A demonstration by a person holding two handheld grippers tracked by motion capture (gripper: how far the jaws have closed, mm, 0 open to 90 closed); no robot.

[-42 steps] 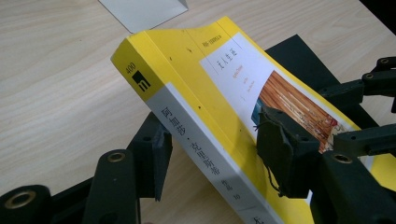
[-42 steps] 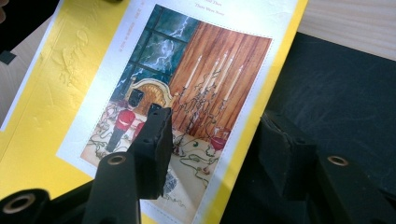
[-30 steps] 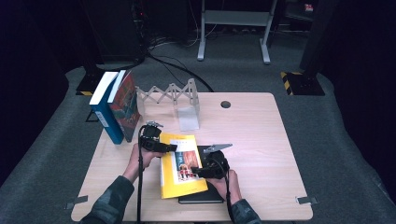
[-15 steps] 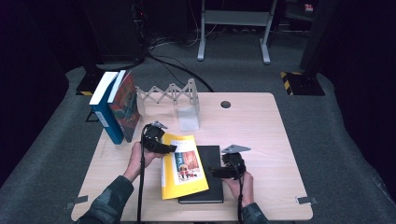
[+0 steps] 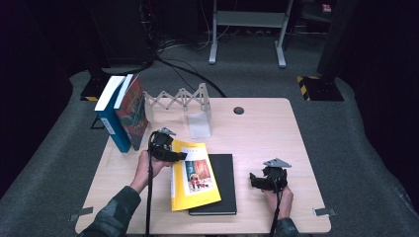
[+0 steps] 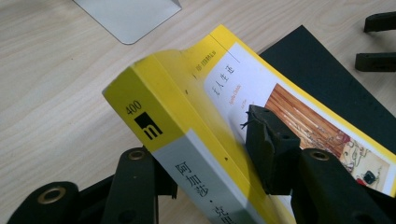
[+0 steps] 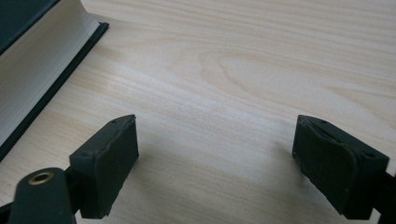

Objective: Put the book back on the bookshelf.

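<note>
A yellow book (image 5: 195,175) lies slanted on top of a black book (image 5: 225,182) near the table's front edge. My left gripper (image 5: 173,155) is at the yellow book's far left corner. In the left gripper view my left gripper (image 6: 201,140) has just been closing, and its jaws now clamp the yellow book (image 6: 187,84) by the spine, one pad on the cover. My right gripper (image 5: 254,180) rests on bare wood to the right of the black book. Its jaws (image 7: 215,149) have just been opening and hold nothing, with the black book's page edge (image 7: 28,56) to the left.
A blue book (image 5: 116,118) and a red book (image 5: 134,111) stand upright at the table's left. Behind them are a white folding rack (image 5: 178,98) and a pale bookend (image 5: 199,124). A cable hole (image 5: 239,110) marks the far side of the table (image 5: 276,138).
My right gripper has left the yellow book's right edge, moved right onto the bare table and opened wide. My left gripper has stayed at the book's corner.
</note>
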